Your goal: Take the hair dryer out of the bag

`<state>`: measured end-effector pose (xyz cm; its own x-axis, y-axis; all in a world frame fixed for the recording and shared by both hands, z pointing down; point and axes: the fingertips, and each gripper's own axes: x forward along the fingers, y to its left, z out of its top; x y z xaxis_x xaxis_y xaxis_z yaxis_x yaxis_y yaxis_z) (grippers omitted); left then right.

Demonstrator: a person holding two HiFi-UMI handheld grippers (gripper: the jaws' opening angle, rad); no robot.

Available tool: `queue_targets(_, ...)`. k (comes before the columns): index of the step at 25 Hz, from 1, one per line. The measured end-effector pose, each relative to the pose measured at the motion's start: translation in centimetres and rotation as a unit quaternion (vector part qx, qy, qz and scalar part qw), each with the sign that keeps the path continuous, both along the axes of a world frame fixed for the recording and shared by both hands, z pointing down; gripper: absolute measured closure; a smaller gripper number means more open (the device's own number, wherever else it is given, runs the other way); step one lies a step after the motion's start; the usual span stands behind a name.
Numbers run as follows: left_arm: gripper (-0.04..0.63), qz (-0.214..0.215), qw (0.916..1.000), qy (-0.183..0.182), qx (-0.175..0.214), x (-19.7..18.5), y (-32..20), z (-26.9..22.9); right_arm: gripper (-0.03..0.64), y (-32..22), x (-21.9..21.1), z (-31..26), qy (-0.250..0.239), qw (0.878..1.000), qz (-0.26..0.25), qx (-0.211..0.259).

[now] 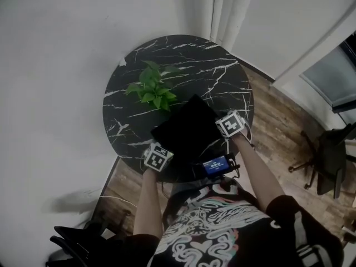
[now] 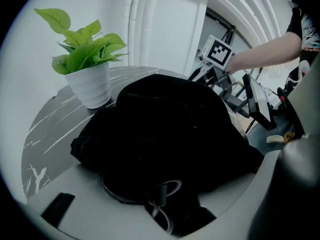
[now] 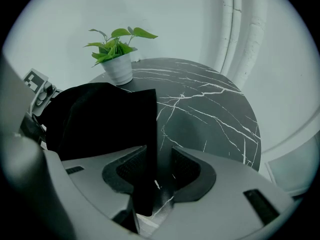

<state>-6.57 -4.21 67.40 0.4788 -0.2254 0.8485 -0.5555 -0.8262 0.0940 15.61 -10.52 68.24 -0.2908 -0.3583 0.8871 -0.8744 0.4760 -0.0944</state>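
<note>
A black bag (image 1: 189,129) lies on the round black marble table (image 1: 183,54), near its front edge. The hair dryer is hidden; the bag (image 2: 165,129) bulges upward. My left gripper (image 1: 160,153) is at the bag's near left corner. Black fabric fills the gap between its jaws and touches both, with a metal zipper pull (image 2: 162,194) low in the middle. My right gripper (image 1: 231,125) is at the bag's right corner. The bag's edge (image 3: 150,149) hangs between its pads (image 3: 185,166), and a strip of table shows beside the right pad.
A green plant in a white pot (image 1: 153,88) stands on the table just behind the bag. A small device with a blue screen (image 1: 216,164) sits near the person's chest. A dark chair (image 1: 328,154) stands on the wooden floor to the right, and white curtains (image 1: 231,10) hang behind the table.
</note>
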Motion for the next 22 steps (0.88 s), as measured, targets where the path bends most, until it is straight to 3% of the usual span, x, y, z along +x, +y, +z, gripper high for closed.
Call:
queue_targets(9, 0.383, -0.011, 0.9999, -0.005, 0.003, -1.2, 0.9, 0.1, 0.485, 0.4, -1.0, 0.0, -0.021, 1.000, 0.001, -0.007)
queue_targets(16, 0.386, -0.020, 0.9998, -0.008, 0.004, -2.1, 1.3, 0.1, 0.485, -0.6, 0.3, -0.5, 0.020, 1.000, -0.003, 0.022)
queue_targets(22, 0.387, -0.027, 0.9996, -0.010, 0.002, -2.9, 1.7, 0.1, 0.486, -0.6, 0.4, -0.4, 0.021, 1.000, -0.002, 0.020)
